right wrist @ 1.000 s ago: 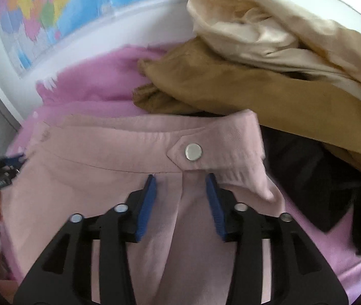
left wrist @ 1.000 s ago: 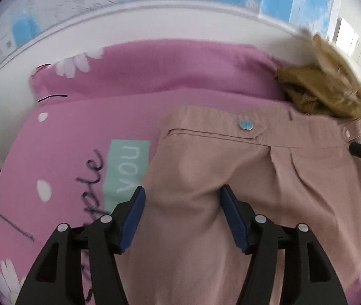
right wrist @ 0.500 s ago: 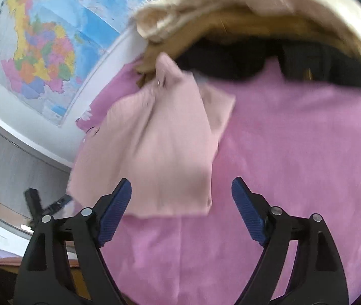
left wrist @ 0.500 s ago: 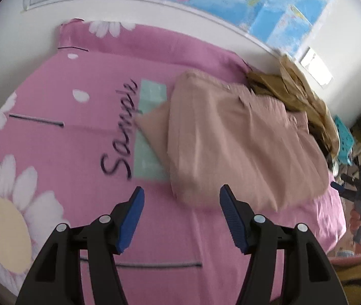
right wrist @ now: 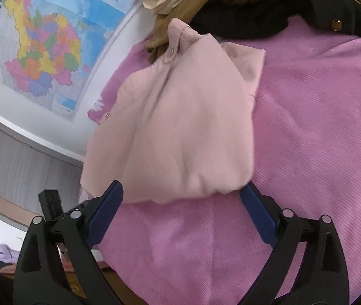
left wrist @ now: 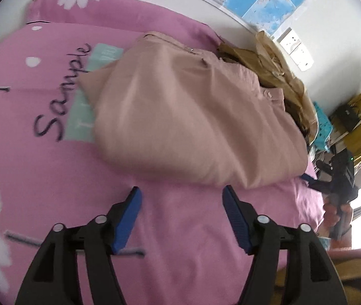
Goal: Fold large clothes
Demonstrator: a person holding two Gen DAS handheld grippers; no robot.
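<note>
A pale pink garment (left wrist: pixel 195 117) lies folded on the pink flowered bedsheet (left wrist: pixel 40 178), its buttoned waistband at the far end. My left gripper (left wrist: pixel 181 190) hovers over bare sheet just short of the garment's near folded edge, its jaws opening with only sheet between the blue pads. In the right wrist view the same garment (right wrist: pixel 188 132) ends at my right gripper (right wrist: pixel 181 188). Its jaws are opening wide, the fold's rounded edge lies between the fingertips, and the pads do not press on it. The right gripper (left wrist: pixel 333 180), held by a hand, also shows at the bed's right edge.
A heap of tan and cream clothes (left wrist: pixel 277 68) lies at the garment's far end by the wall, with a black garment (right wrist: pixel 256 17) next to it. A world map (right wrist: pixel 48 48) hangs on the wall. The bed's edge drops off at the right (left wrist: pixel 317 203).
Both grippers have drawn back from the waistband, where they hung close over the cloth, to the garment's near folded edge. The right jaws have spread much wider; the left widened slightly.
</note>
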